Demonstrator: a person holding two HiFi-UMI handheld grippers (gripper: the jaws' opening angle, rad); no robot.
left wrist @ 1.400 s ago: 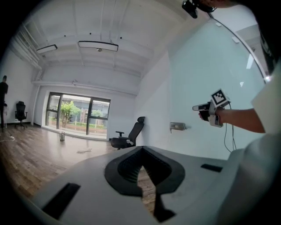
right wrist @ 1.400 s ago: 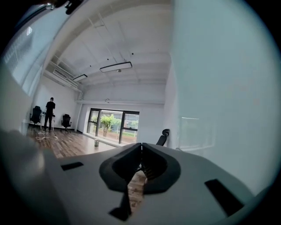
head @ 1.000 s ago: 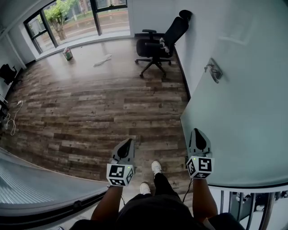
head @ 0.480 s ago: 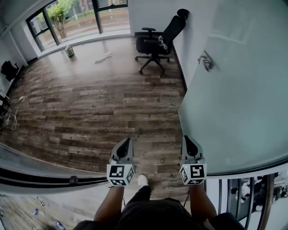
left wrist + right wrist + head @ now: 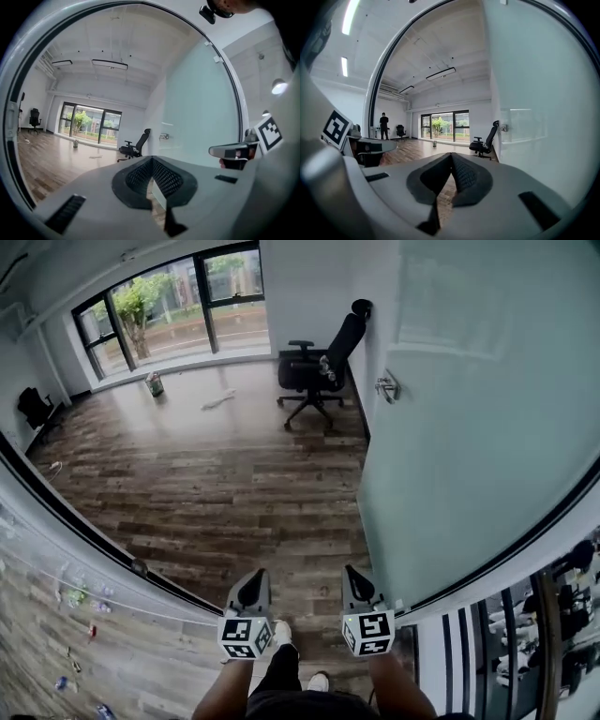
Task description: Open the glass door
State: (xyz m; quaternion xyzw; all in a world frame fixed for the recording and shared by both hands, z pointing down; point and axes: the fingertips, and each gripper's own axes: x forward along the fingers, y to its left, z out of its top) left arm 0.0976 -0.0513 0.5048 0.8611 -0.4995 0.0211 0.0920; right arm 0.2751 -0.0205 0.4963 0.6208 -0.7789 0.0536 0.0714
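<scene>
Over the last second the whole view has drawn back from the room. The dark door frame, which lay behind the person at the lower left, now curves across in front of them. The wooden floor and the office chair look farther off. The left tongs and right tongs have moved back with the person and hang side by side just above the shoes.

Each gripper view shows its tongs pressed together at the tips with nothing between them. Neither pair touches anything.

The glass door fills the right of the head view, swung into the room. Its handle is well apart from the right tongs, more so than a second ago. The leaf itself appears to stand much as it did. Judged from this, the door is already open and the person seems to be backing out through the doorway, so little or nothing of the task looks left.

The door's hinge side and top edge are cut off by the picture. Its lower corner sits behind the right tongs. The frosted pane hides whatever is behind it. Whether the leaf touches the wall beside the chair cannot be told. Beyond the glass at the lower right only bars and smeared shapes show. The hands are mostly covered by the marker cubes.
</scene>
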